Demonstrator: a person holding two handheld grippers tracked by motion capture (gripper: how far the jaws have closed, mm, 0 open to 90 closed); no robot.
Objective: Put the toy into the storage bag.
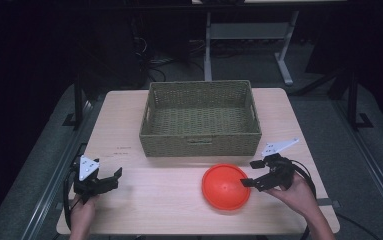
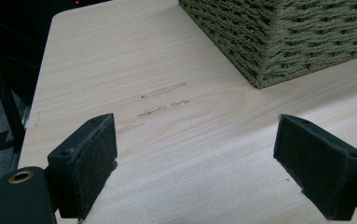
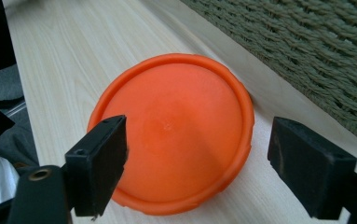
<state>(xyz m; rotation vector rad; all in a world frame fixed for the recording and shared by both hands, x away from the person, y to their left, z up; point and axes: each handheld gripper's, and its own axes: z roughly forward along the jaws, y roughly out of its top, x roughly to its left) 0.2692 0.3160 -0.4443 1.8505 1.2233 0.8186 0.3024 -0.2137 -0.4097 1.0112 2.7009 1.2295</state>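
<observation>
The right gripper (image 1: 255,174) has its jaws wide apart and it holds nothing. In the high view it is at the right edge of the orange plate (image 1: 226,186), pointing toward it from the right, and one jaw reaches the rim of the plate; I cannot tell if it touches. In the right gripper view the two black pads (image 3: 101,161) stand far from each other, and the orange plate (image 3: 176,128) lies on the table (image 3: 64,60) between and beyond them. The left pad covers a part of the plate's rim; the right pad is over bare wood, beside the plate.

The left gripper (image 1: 106,181) is also released, with wide jaws and nothing between them. It is at the left front part of the table (image 1: 129,205), well apart from the plate. A hand (image 1: 81,215) holds it from below.

The plate lies upside down on the wood, just in front of the woven basket (image 1: 200,117), near its right front part but not touching it.

The high view shows the inside of the basket and the person's both hands. The right gripper view shows the round raised rim of the plate and the basket wall (image 3: 316,51) close behind it. The left gripper view shows the pads (image 2: 90,161), a corner of the basket (image 2: 278,37) and some faint grey marks (image 2: 162,100) on the wood.
</observation>
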